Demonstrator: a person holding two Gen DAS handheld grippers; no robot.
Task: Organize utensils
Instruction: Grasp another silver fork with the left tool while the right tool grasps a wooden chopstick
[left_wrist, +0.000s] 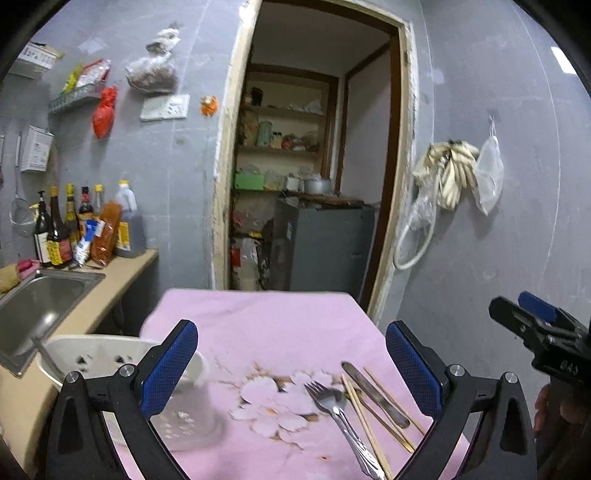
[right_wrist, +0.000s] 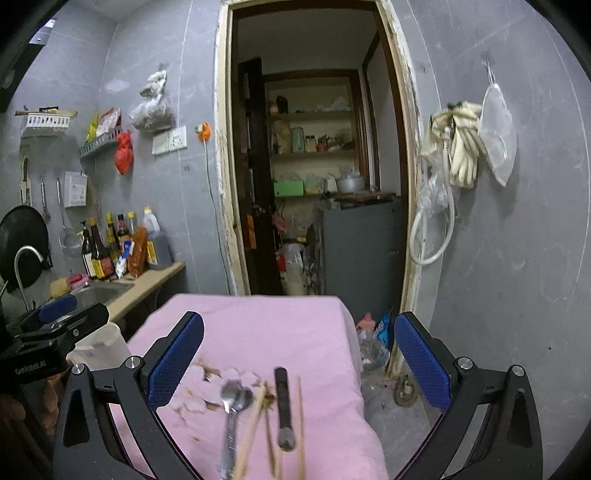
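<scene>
Both my grippers, left and right, hang wide and empty above the fork, knife and chopsticks lying loose on the pink cloth, white holder waiting left for sorting.

Perhaps "GenRobot.AI" on left hand-held gripper

Two black plastic fingers are seen on the left gripper, each faced with a blue cross-hatched pad and pinned by silver round-headed screws; triangular cut-outs are moulded nearer the camera than those screws. The same black frame, blue pads and silver screws are shown on the right gripper. White lettering is printed on its body in the left wrist view.
</scene>
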